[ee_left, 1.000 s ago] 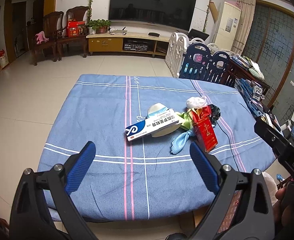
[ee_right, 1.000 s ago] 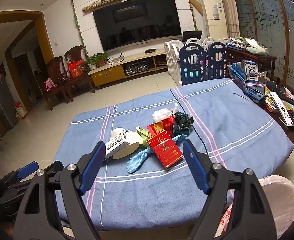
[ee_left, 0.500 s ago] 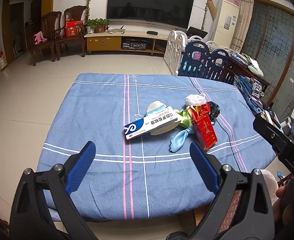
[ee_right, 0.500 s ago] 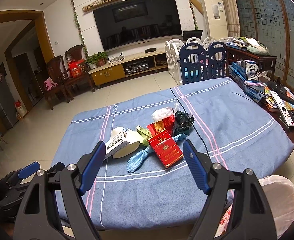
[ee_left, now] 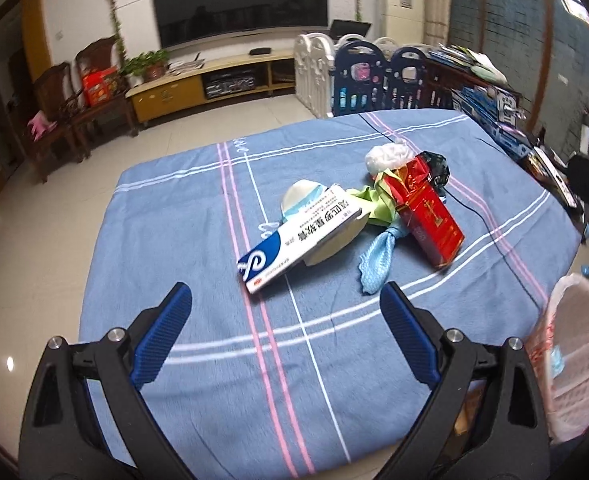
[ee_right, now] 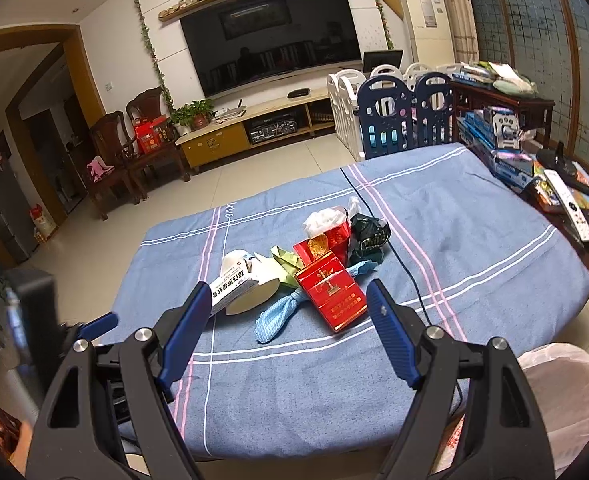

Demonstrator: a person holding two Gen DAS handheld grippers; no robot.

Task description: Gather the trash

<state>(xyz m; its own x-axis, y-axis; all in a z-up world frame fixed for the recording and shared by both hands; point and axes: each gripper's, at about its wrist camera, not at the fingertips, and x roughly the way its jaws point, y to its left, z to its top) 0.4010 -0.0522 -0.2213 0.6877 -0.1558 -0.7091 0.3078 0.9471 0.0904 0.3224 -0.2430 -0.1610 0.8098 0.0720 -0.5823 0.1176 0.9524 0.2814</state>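
A heap of trash lies mid-table on the blue striped cloth: a white-and-blue carton leaning on a paper bowl, a red cigarette box, a light blue rag, green paper, a white tissue wad and a dark crumpled wrapper. My left gripper hovers open just short of the carton, nothing between its fingers. My right gripper stands open near the table's front edge, short of the red box and rag. The left gripper's blue tip shows at left.
A bin lined with a white bag stands at the table's near right corner, also seen as bin. A black cable runs across the cloth. Remotes and books crowd a side table on the right. Playpen panels stand behind.
My left gripper has dropped and rolled, coming closer to the carton, which now looks larger and tilted. The right gripper has stayed put. The trash has not moved.
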